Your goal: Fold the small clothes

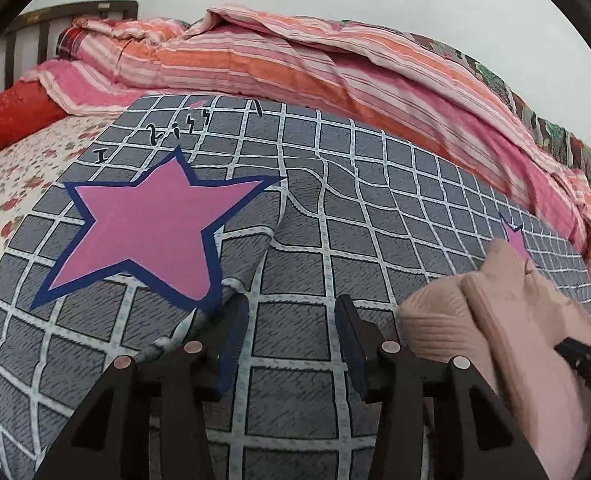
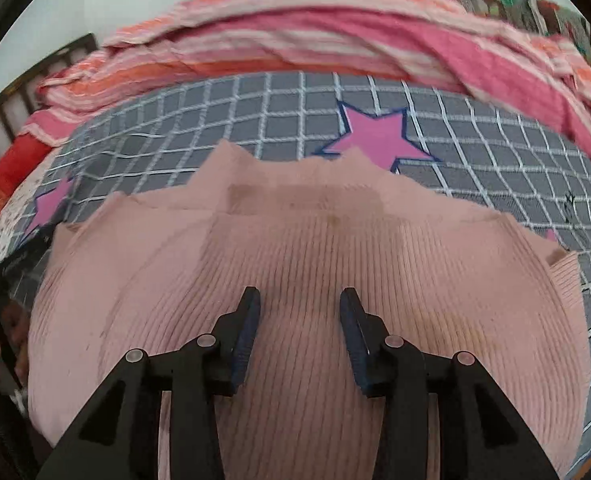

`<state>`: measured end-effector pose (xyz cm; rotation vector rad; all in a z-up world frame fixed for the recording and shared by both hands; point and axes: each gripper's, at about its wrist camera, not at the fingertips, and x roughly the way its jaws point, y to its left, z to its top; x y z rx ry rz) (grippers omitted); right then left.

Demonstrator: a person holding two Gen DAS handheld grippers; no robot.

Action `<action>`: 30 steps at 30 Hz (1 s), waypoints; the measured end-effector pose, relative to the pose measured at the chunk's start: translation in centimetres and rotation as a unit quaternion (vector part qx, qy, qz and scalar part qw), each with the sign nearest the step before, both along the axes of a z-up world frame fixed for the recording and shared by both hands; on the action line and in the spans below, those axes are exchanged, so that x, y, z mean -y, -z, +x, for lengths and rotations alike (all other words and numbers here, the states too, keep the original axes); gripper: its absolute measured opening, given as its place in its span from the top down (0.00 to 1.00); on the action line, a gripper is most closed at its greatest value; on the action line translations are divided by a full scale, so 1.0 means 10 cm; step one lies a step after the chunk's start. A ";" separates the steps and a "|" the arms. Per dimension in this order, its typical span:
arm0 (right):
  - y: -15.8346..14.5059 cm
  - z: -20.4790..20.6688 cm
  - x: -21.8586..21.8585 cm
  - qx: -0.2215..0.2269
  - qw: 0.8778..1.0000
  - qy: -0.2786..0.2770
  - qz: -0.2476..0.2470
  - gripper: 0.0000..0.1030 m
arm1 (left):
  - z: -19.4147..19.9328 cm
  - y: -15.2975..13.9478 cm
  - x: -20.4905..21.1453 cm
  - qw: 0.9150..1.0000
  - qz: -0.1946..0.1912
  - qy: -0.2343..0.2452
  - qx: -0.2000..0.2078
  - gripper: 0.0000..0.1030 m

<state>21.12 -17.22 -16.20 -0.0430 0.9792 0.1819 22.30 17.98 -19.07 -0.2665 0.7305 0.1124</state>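
A pale pink ribbed knit garment (image 2: 303, 264) lies folded on the grey checked cover (image 2: 495, 168). In the right wrist view it fills the lower half of the picture. My right gripper (image 2: 300, 300) hovers over its middle, open, with nothing between the jaws. In the left wrist view the same garment (image 1: 495, 320) sits at the lower right. My left gripper (image 1: 291, 308) stands open over bare checked cover (image 1: 295, 240) to the left of the garment. The tip of the other gripper (image 1: 587, 364) pokes in over the garment from the right edge.
Large pink stars (image 1: 147, 224) with blue edges are printed on the cover. A bunched striped pink and orange quilt (image 1: 295, 60) lies along the far side. A dark wooden headboard (image 1: 35, 36) and a red pillow (image 1: 11, 120) are at the left. A floral sheet (image 1: 11, 188) shows beside the cover.
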 end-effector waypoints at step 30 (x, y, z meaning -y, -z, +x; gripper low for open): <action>-0.14 -0.32 -0.09 0.034 0.998 0.031 -0.031 0.60 | -0.13 0.03 -0.02 0.997 -0.057 0.039 0.016 0.45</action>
